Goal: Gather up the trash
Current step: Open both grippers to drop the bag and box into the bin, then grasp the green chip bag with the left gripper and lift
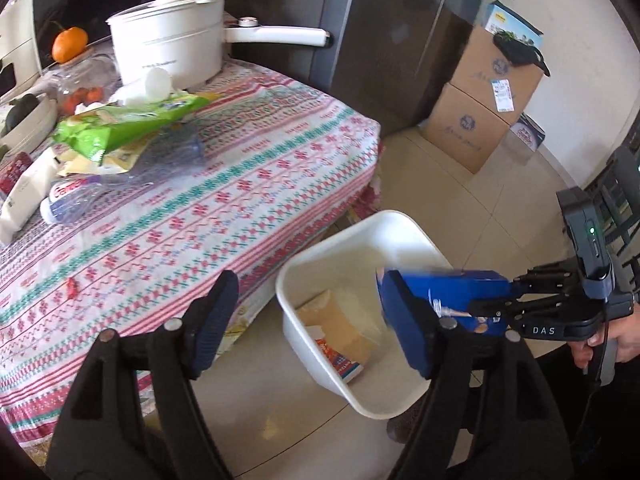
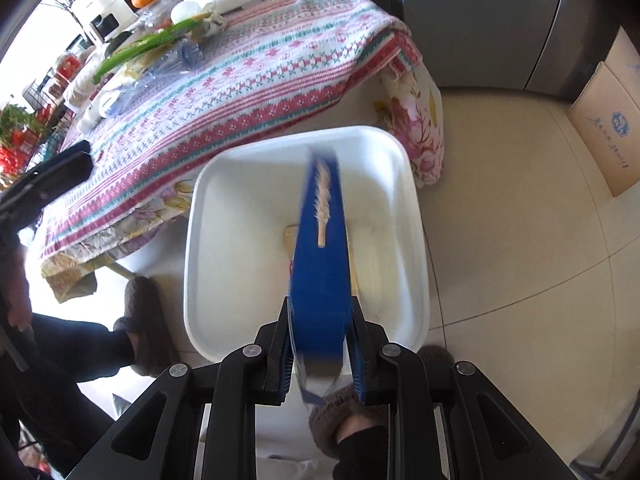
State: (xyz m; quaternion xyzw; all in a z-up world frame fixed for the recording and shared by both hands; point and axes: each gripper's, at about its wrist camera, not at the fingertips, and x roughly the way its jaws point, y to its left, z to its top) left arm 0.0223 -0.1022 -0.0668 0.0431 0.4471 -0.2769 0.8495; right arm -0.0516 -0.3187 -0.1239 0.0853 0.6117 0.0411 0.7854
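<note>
My right gripper [image 2: 322, 364] is shut on a flat blue box [image 2: 318, 280] and holds it over the white bin [image 2: 208, 200] on the floor; the same box [image 1: 460, 292] and bin [image 1: 320, 248] show in the left wrist view. The bin holds a tan carton [image 1: 340, 320]. My left gripper [image 1: 308, 320] is open and empty, by the table edge above the bin. On the table lie a green wrapper [image 1: 120, 124], a crushed clear plastic bottle [image 1: 120, 184] and a white packet [image 1: 24, 196].
A table with a patterned cloth [image 1: 240, 184] carries a white pot [image 1: 172, 40] and an orange [image 1: 70, 44]. Cardboard boxes [image 1: 480, 104] stand by a grey fridge [image 1: 400, 40]. My slippered feet [image 2: 140, 328] are beside the bin.
</note>
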